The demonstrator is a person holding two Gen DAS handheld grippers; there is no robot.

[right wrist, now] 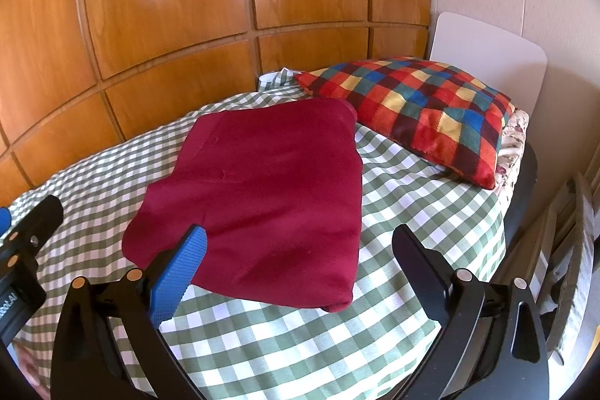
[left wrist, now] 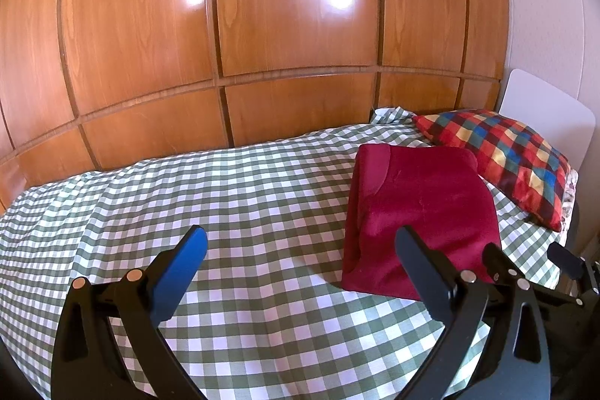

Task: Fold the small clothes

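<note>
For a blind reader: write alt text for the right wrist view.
A folded dark red garment lies on a green-checked bedspread, just beyond the open right tool. A colourful checked pillow sits behind it, before wooden wall panels.

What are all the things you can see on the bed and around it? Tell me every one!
red garment: one, dark red, folded flat on the bed, right of middle.
checked cushion: one, red, blue, yellow and green squares, at the head end, beyond the garment.
bed cover: one, green and white checks, spread over the bed.
headboard: one, white, behind the cushion.
wooden panels: several, glossy orange-brown, along the far side.
left gripper: one, black with a blue pad, open, above the cover.
right gripper: one, same colours, open, over the garment's near edge.
</note>
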